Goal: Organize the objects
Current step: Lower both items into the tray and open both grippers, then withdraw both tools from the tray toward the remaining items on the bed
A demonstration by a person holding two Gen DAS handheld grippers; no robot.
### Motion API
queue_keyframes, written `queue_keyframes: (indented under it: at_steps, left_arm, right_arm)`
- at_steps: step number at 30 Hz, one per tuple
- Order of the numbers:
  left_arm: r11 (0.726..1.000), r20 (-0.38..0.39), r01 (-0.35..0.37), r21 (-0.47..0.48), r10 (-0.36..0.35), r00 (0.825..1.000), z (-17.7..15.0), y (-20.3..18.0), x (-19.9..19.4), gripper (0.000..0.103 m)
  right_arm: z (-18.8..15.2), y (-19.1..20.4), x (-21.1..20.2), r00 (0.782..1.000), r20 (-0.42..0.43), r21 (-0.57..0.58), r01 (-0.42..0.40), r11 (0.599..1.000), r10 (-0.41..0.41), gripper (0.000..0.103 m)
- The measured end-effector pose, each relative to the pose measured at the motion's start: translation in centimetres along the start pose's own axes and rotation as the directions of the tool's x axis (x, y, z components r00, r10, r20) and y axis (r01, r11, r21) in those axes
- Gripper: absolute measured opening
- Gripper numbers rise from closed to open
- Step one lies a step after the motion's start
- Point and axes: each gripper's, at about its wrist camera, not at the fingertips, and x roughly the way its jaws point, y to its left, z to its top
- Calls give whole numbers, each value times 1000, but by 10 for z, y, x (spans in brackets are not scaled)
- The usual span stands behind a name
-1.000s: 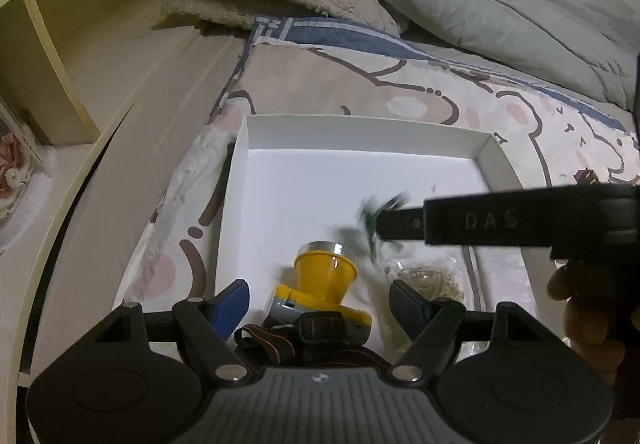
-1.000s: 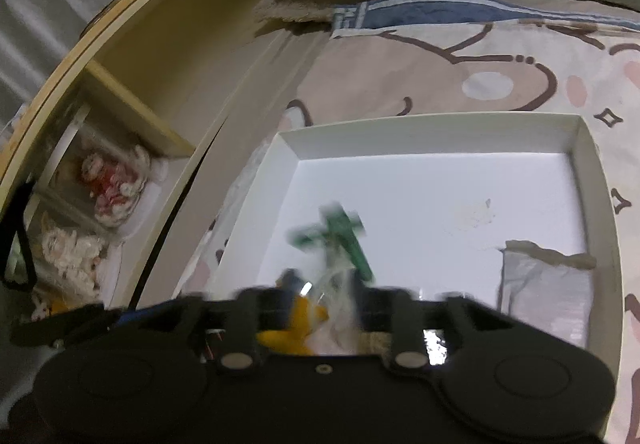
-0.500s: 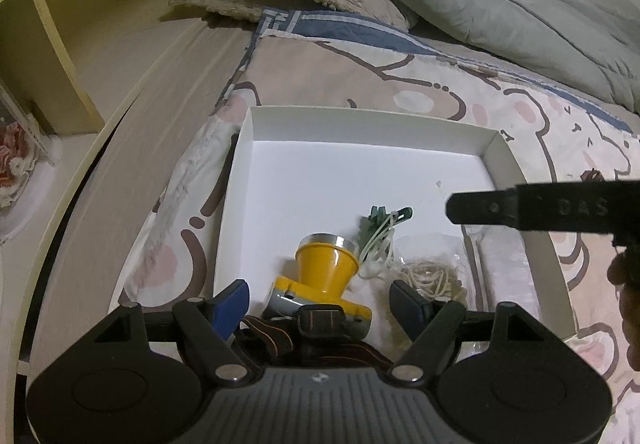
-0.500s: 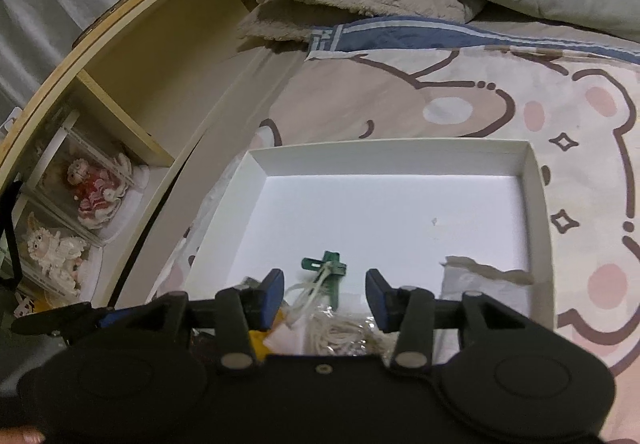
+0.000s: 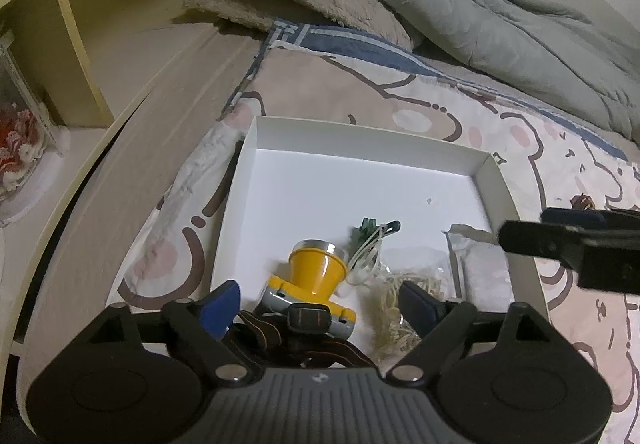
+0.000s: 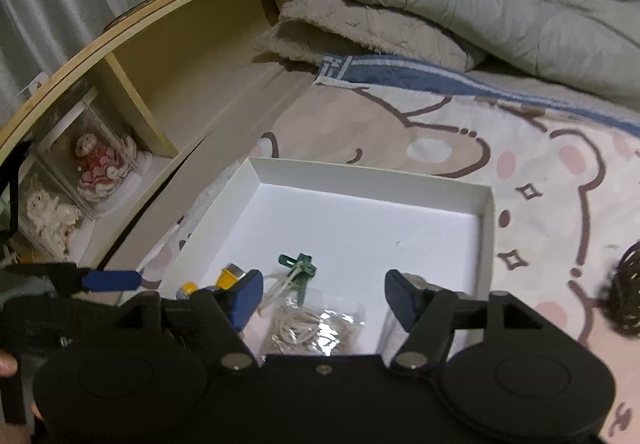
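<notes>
1. Left gripper (image 5: 320, 294) is sitting over the near-left part of the white box (image 5: 362, 138), its blue pads spreading wider at this moment; the yellow headlamp (image 5: 316, 274) is lying between them, but the pads are not pressing on it.
2. That headlamp is resting on the box floor near the near edge, lens end pointing toward the far wall, its dark strap (image 5: 260, 332) bunching under the gripper body.
3. Moving right: the green clip (image 6: 302, 266) with its white cord is now lying still on the box floor, just beyond the bag of rubber bands (image 6: 314, 326). A second ago it was a blur between the right jaws, so it has just been let go.
4. Right gripper (image 6: 324, 298) is pulling back and up from the box, and its jaws are opening with nothing gripped; the bag is only showing below the gap.
5. At the near-right corner a pale flat packet (image 5: 478, 268) is lying against the right wall.
6. Off the box, on the patterned bedspread (image 6: 540, 212) to the right, a dark mesh thing (image 6: 624, 292) is waiting at the picture's edge; I cannot tell what it is.
7. My read: the clip is delivered, four things are gathered along the near edge, and that dark thing looks like a likely next pick.
</notes>
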Motion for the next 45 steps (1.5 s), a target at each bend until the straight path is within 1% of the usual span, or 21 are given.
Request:
queue_keyframes:
  at_steps: [2,4,7,10,11,12,13,16,19,23,33,37,45]
  left_arm:
    - [1000,7,4,-3,-3,1000,-1,-1,-3,93]
    - [1000,18,7,-5,-7,1000,-1,-2,-6,95]
    - [1000,30,8,-4,-8,1000,-2,-3,-9,99]
    - [1000,34,9,-2,-9,999,-3,-4,-11,101]
    - [1000,37,9,-1,-9,999,-4,-4,-12,103]
    - [1000,38,10,1,-10,999,-6,-5,-12,103]
    - [1000,37,10,7,-11,999,-7,-6,-11,103]
    - [999,33,7,33,-8,999,-10,-9,-11,103]
    - [999,37,5,35,-6,999,-12,-10,-12,103]
    - [999,48,2,33,-4,999,-12,-12,-14,103]
    - [1000,61,0,29,-1,998,-8,-20,-13,103]
    - [999,61,-7,48,4,998,-4,-32,-12,103]
    - [995,78,-6,95,-1,997,5,-71,-10,103]
  right_arm:
    - [-2,-1,-6,1000,5,-15,11,1000,-11,78]
    - [-4,-3,-13,1000,10,-23,25,999,-24,84]
    - [-9,-7,-21,997,33,-28,71,997,-70,90]
    - [-13,-11,-28,994,38,-35,106,994,-105,91]
    - [-14,-12,-30,993,37,-32,116,993,-115,92]
    - [-15,-14,-32,992,36,-27,124,992,-123,102]
    - [-17,-16,-34,992,34,-24,123,992,-122,103]
    - [-22,-20,-40,990,47,-28,131,991,-130,103]
    - [-26,-23,-46,987,67,-38,149,988,-146,103]
    - [-28,-28,-49,986,67,-33,156,987,-153,103]
    - [-31,-36,-54,988,65,-64,146,987,-142,103]
    - [-31,-45,-58,986,65,-66,160,985,-155,103]
    - [-35,-83,-74,976,71,-24,207,978,-204,103]
